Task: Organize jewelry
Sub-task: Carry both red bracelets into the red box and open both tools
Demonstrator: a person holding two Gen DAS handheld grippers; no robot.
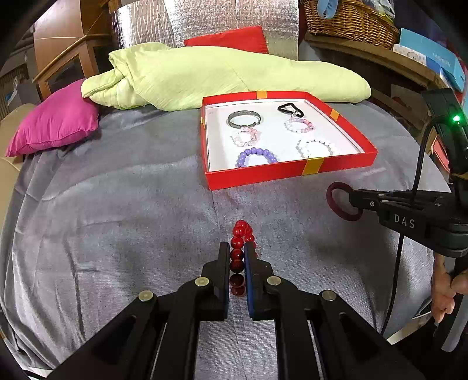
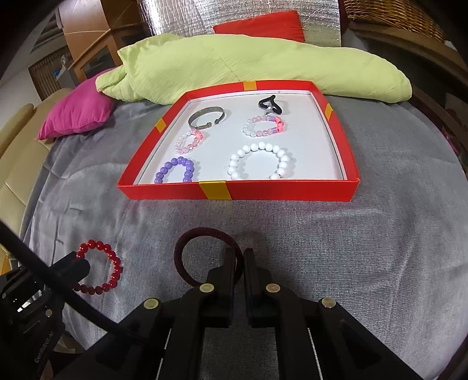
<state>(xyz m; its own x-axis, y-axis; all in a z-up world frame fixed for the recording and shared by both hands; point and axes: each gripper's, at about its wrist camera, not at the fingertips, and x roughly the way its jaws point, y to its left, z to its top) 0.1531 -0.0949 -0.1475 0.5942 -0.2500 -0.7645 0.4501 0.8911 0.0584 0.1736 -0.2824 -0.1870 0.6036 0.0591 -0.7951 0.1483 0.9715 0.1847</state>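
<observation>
My left gripper (image 1: 237,248) is shut on a red bead bracelet (image 1: 238,247), seen edge-on between the fingers; the right wrist view shows it (image 2: 112,263) as a ring just above the grey cloth. My right gripper (image 2: 239,254) is shut on a dark maroon hair tie (image 2: 187,254), which also shows in the left wrist view (image 1: 336,201) at the right. A red box lid (image 1: 280,172) (image 2: 292,191) ahead holds a metal bangle (image 2: 206,117), a black hair tie (image 2: 270,105), two pink bead bracelets, a purple one (image 2: 175,169) and a white one (image 2: 260,159).
A light green blanket (image 1: 219,73) lies behind the box, a magenta pillow (image 1: 55,122) at the left and a red pillow (image 1: 231,38) at the back. Grey cloth (image 1: 117,204) covers the surface. A wicker basket (image 1: 348,20) and shelf stand at the right.
</observation>
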